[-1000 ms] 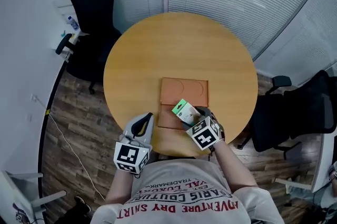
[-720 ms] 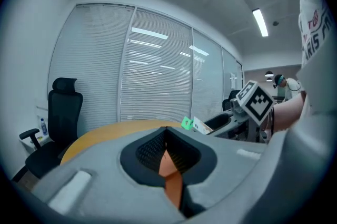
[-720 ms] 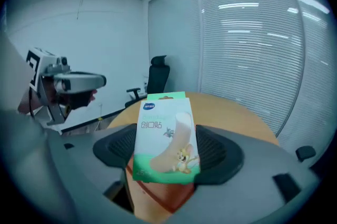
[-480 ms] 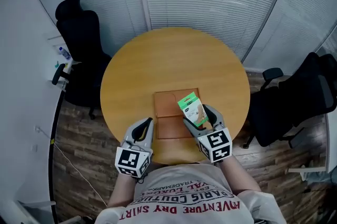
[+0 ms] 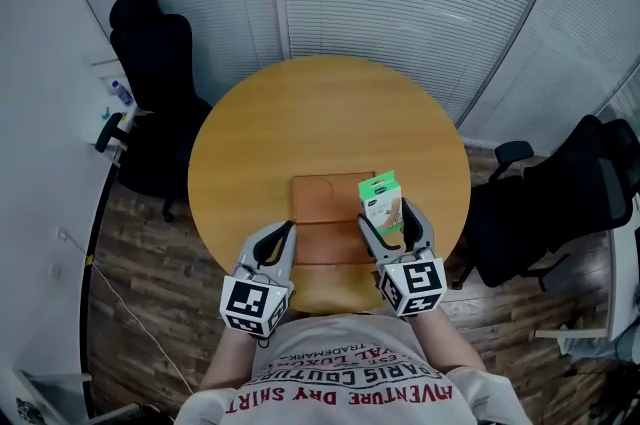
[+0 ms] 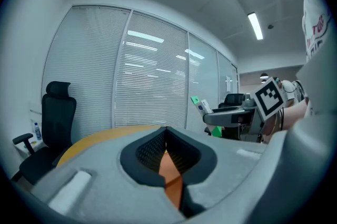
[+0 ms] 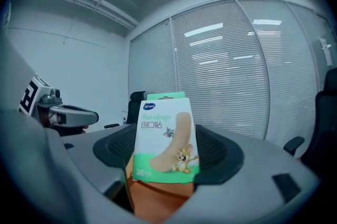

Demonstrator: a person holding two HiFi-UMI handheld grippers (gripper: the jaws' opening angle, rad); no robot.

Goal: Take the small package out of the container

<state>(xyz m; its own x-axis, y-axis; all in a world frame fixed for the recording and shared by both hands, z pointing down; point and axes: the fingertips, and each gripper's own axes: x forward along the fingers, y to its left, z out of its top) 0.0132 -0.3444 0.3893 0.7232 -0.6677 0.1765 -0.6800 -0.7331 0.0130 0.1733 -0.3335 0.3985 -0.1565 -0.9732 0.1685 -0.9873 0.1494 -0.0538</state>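
Right gripper (image 5: 392, 218): clamped on the lower end of the small green-and-white cardboard bandage package (image 5: 381, 198), one jaw on each broad face, printed front towards the gripper's own camera

Left gripper (image 5: 282, 235): jaws drawn together on nothing, parked at the 9 o'clock edge of the flat orange-brown tray container (image 5: 325, 198), pointing towards 12 o'clock

Package upright in the grip, long axis in line with the jaws and leaning a little towards 12 o'clock; judged to be lifted clear of the tray, though over its 3 o'clock rim and not yet outside it. Orange surface visible beneath the package in the right gripper view, so not clear of the container's outline

Tray lying at 6 o'clock on the round light-wood table (image 5: 330, 103), close to the person's body. Bare wood nearest at 3 o'clock from the package, just past the rim; more of it at 12 o'clock beyond the tray's far edge

Probably a short sideways carry towards 3 o'clock, then a lowering to the wood with the narrow bottom edge or a broad face down. Right side alone needed; left side well placed only for steadying the tray, if wanted
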